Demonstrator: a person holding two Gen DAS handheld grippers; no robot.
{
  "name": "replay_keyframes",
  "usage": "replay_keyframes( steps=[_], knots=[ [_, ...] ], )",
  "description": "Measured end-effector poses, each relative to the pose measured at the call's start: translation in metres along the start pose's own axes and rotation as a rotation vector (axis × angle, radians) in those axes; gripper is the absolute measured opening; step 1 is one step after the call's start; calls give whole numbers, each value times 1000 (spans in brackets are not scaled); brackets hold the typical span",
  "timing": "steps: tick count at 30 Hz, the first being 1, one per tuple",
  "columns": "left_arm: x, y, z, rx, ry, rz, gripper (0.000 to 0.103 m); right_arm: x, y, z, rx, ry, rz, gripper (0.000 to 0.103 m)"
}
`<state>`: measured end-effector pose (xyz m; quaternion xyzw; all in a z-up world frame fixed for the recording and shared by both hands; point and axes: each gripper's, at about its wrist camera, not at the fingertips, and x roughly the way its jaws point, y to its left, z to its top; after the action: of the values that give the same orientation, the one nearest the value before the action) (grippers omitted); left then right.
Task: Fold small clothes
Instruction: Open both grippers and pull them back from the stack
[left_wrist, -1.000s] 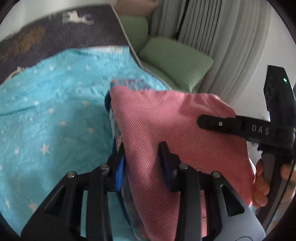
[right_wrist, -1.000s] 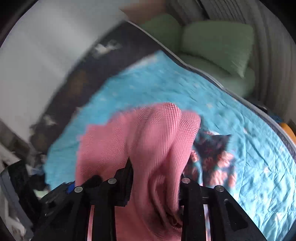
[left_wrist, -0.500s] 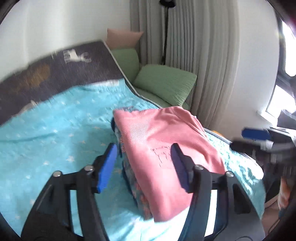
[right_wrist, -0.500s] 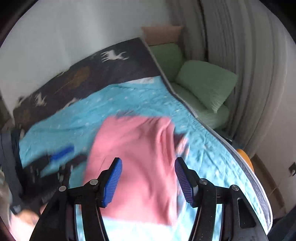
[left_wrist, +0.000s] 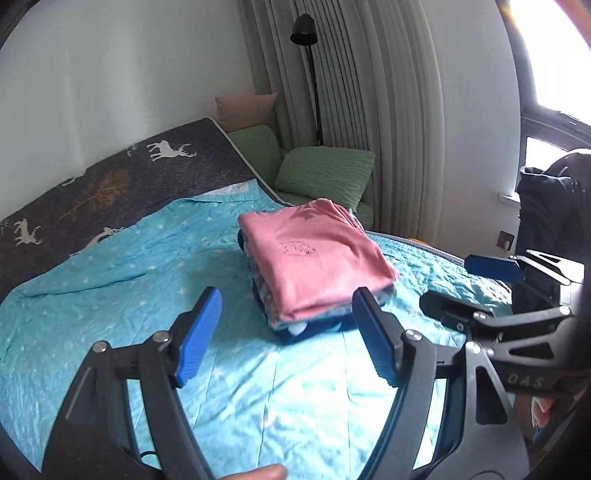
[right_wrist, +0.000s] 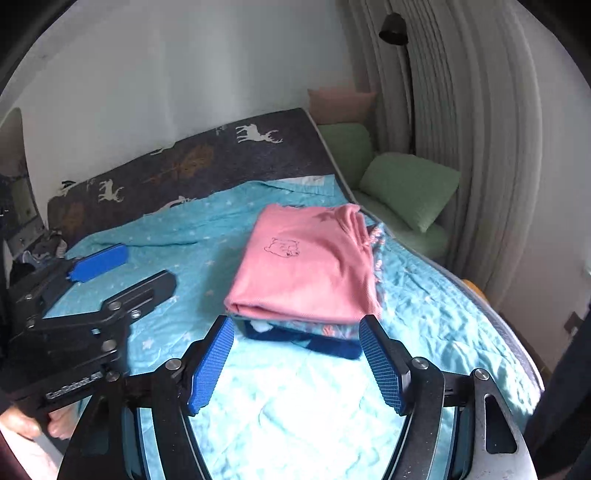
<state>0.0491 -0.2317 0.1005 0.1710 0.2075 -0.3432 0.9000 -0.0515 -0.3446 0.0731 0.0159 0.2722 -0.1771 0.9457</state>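
A folded pink garment (left_wrist: 314, 254) is seen just right of the centre of the left wrist view, laid flat on top of a small stack of folded clothes (left_wrist: 295, 317) whose patterned and dark blue edges show beneath it. The stack rests on the turquoise star-printed bedspread (left_wrist: 122, 280). In the right wrist view the pink garment (right_wrist: 306, 266) sits at the middle of the frame, a small outline drawing printed on its upper face, and its right-hand edge looks slightly bunched rather than squared.

The left gripper (left_wrist: 284, 332) is held spread wide in the lower half of its frame, with nothing between its blue pads (left_wrist: 199, 328), and it is kept apart from the stack. The right gripper (right_wrist: 295, 362) is likewise held wide apart and empty, low in its frame, short of the near edge of the stack.

The fold of the pink piece is judged to be done and the piece stacked. No unfolded small garment is seen on the bedspread; some items at the far left edge of the right wrist view may be further clothes, but they are too small to tell. What is left is judged to be a possible tidying of the bunched edge.

A green cushion (left_wrist: 325, 173) and a black floor lamp (left_wrist: 306, 48) are seen in the upper right.
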Motion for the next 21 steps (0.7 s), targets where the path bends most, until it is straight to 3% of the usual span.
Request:
replay_keyframes(
  steps=[12, 21],
  knots=[
    [-90, -6, -11, -11, -86, 17, 74, -73, 19, -23, 12, -79, 23, 80],
    [-161, -5, 18, 8, -177, 109, 78, -110, 20, -33, 38, -142, 81, 82]
  ],
)
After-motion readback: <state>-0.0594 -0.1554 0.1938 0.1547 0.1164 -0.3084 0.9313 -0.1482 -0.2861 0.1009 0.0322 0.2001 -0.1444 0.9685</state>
